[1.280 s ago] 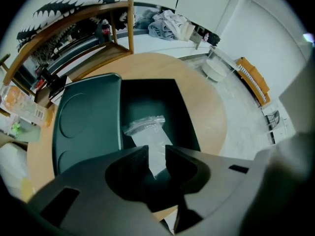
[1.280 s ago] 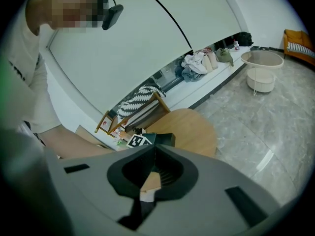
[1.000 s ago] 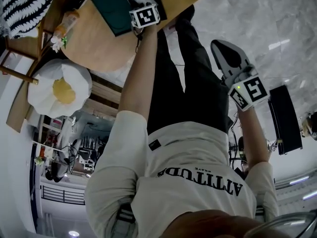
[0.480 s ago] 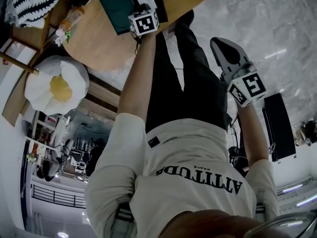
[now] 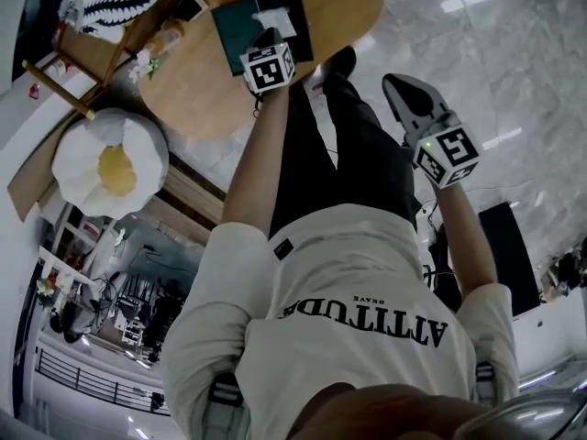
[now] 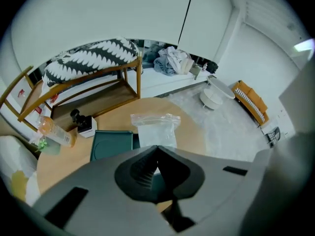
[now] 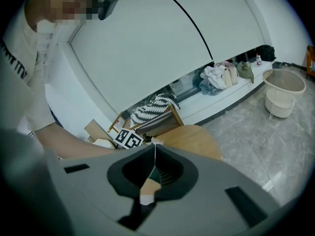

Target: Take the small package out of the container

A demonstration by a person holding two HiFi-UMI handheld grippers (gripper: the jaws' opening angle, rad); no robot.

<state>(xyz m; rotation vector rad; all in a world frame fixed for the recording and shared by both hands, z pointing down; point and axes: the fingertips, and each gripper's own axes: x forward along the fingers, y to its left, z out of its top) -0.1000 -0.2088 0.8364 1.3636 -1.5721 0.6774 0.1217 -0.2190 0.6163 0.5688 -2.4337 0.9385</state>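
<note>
A small clear package (image 6: pixel 154 126) lies on the round wooden table (image 6: pixel 194 129), its near end over the dark green container (image 6: pixel 110 144). In the head view the package (image 5: pixel 275 21) shows as a pale patch on the container (image 5: pixel 240 27). My left gripper (image 6: pixel 157 147) hangs just short of the package with its jaws shut tip to tip and nothing seen between them; in the head view the left gripper (image 5: pixel 266 42) is over the container's near edge. My right gripper (image 5: pixel 396 84) is held over the floor, away from the table. In its own view the right gripper (image 7: pixel 154 149) is shut and empty.
A bottle with an orange top (image 6: pixel 55 134) and a small black-and-white device (image 6: pixel 83 124) stand left of the container. A wooden chair with a striped cushion (image 6: pixel 93 63) is behind the table. A white basket (image 7: pixel 281 92) stands on the marble floor. An egg-shaped cushion (image 5: pixel 110 159) lies beside the table.
The head view has shifted, so more of the table, container and package shows. Both grippers kept their places relative to the body and stayed shut.
</note>
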